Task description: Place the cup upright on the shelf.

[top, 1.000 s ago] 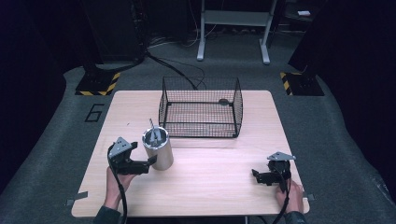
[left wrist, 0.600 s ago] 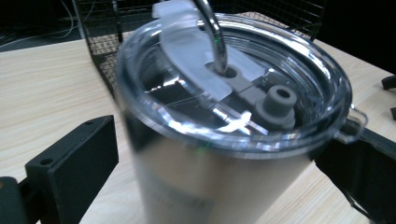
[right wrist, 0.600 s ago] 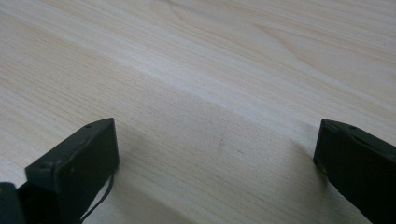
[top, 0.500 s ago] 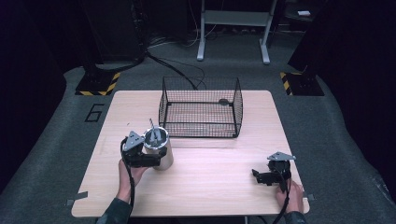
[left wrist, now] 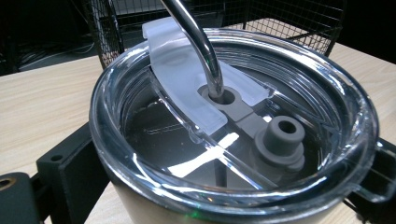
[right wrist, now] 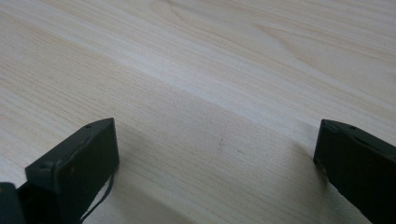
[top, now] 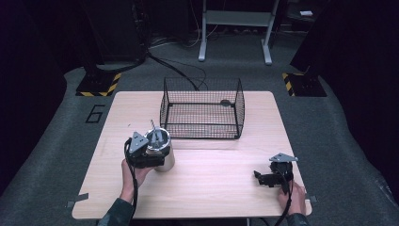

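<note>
Left gripper brought up against the tumbler since a second ago.

On the pale wood-grain table (top: 226, 183), before the black wire-mesh basket (top: 202, 109), the steel tumbler with clear lid (top: 161, 149) is straddled by the left gripper (top: 149, 157); firm contact cannot be told. The right gripper (top: 263, 178) is unmoved, spread wide, empty.

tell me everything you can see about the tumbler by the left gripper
The tumbler is a metal-looking cup standing upright on the wooden table, just in front of the wire basket. A clear plastic lid with a frosted slider and grey seals caps it, and a metal straw rises through one hole. The left gripper has a black jaw on each side of it.
</note>
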The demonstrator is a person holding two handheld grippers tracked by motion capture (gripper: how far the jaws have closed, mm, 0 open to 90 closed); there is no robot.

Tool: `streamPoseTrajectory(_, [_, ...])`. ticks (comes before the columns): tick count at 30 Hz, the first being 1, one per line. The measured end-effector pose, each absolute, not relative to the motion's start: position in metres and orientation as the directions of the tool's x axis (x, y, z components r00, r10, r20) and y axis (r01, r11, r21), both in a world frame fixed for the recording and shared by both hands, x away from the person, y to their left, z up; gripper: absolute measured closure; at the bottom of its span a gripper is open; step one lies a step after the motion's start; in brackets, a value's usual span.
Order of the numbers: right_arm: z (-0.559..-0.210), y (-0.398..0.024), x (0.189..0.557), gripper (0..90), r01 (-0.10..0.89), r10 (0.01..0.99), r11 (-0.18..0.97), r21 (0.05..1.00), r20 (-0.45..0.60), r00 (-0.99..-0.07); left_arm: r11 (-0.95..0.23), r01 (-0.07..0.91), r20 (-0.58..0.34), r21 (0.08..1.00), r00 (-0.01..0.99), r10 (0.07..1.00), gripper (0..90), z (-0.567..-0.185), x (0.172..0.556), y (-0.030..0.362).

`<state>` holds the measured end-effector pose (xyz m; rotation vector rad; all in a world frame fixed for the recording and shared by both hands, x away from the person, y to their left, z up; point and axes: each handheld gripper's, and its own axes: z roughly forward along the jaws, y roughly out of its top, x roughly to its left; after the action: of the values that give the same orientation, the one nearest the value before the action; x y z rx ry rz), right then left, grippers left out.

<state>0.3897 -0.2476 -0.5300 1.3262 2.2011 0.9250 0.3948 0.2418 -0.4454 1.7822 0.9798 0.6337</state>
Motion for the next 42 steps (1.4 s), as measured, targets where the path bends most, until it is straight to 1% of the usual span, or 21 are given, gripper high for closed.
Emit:
streamPoseTrajectory(8, [-0.530,-0.248,0.390,0.0,0.615,0.885,0.328,0.717,-0.006,-0.465,-0.248,0.329,0.016,0.911,0.572,0.820,4.1,-0.443,0.394,0.241])
streamPoseTrajectory(16, [-0.530,-0.248,0.390,0.0,0.615,0.885,0.329,0.717,-0.006,-0.466,-0.244,0.320,0.010,0.916,0.588,0.809,4.1,-0.437,0.390,0.241])
streamPoseTrajectory(22, [-0.530,-0.248,0.390,0.0,0.615,0.885,0.329,0.717,-0.006,-0.466,-0.236,0.293,0.012,0.926,0.604,0.797,4.1,-0.420,0.387,0.242])
streamPoseTrajectory(25, [-0.530,-0.248,0.390,0.0,0.615,0.885,0.329,0.717,-0.006,-0.466,-0.232,0.275,0.008,0.933,0.629,0.777,4.1,-0.405,0.385,0.242])
streamPoseTrajectory(30, [-0.530,-0.248,0.390,0.0,0.615,0.885,0.329,0.717,-0.006,-0.466,-0.230,0.263,0.004,0.937,0.652,0.758,4.1,-0.390,0.385,0.241])
streamPoseTrajectory(34, [-0.530,-0.248,0.390,0.0,0.614,0.884,0.330,0.717,-0.006,-0.467,-0.242,0.254,0.004,0.937,0.681,0.732,4.1,-0.373,0.387,0.238])
streamPoseTrajectory(42, [-0.530,-0.248,0.390,0.0,0.615,0.884,0.330,0.716,-0.006,-0.467,-0.239,0.234,0.003,0.942,0.708,0.706,4.1,-0.352,0.394,0.232])
